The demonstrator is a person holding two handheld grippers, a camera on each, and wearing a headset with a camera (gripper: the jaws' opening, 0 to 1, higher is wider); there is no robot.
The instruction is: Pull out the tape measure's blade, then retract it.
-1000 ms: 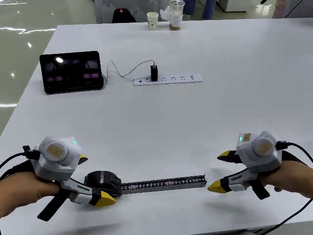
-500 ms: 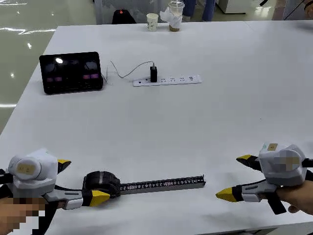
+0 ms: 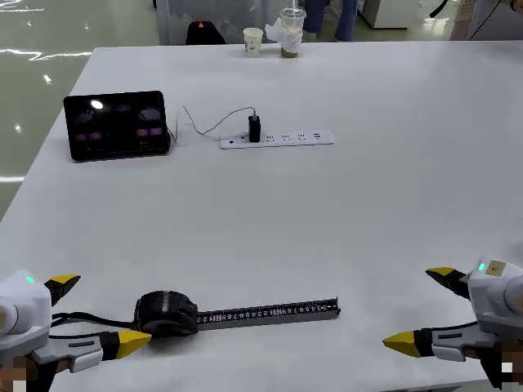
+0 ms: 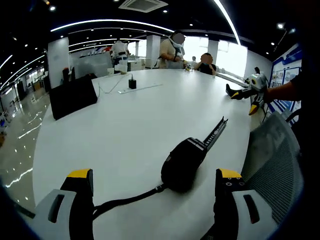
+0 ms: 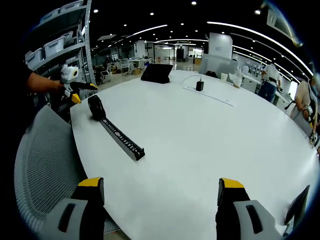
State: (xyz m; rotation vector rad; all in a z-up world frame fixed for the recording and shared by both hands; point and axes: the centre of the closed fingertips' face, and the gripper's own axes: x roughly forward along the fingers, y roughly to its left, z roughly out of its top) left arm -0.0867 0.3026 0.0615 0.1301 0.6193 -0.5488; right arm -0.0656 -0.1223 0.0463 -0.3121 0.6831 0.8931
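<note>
A black tape measure lies on the white table near its front edge, its blade drawn out to the right and lying flat. A black strap trails from the case to the left. My left gripper is open at the far left, just clear of the case, which lies ahead of the yellow tips in the left gripper view as tape measure. My right gripper is open at the far right, well away from the blade end.
A dark tablet stands at the back left. A white power strip with a black plug and cable lies mid-table. Two cups sit at the far edge. A mesh chair is near the front edge. People sit at the far side.
Both grippers have drawn back outward from the tape measure, the left one letting go of the case. The tape measure and its drawn-out blade stay where they were.
</note>
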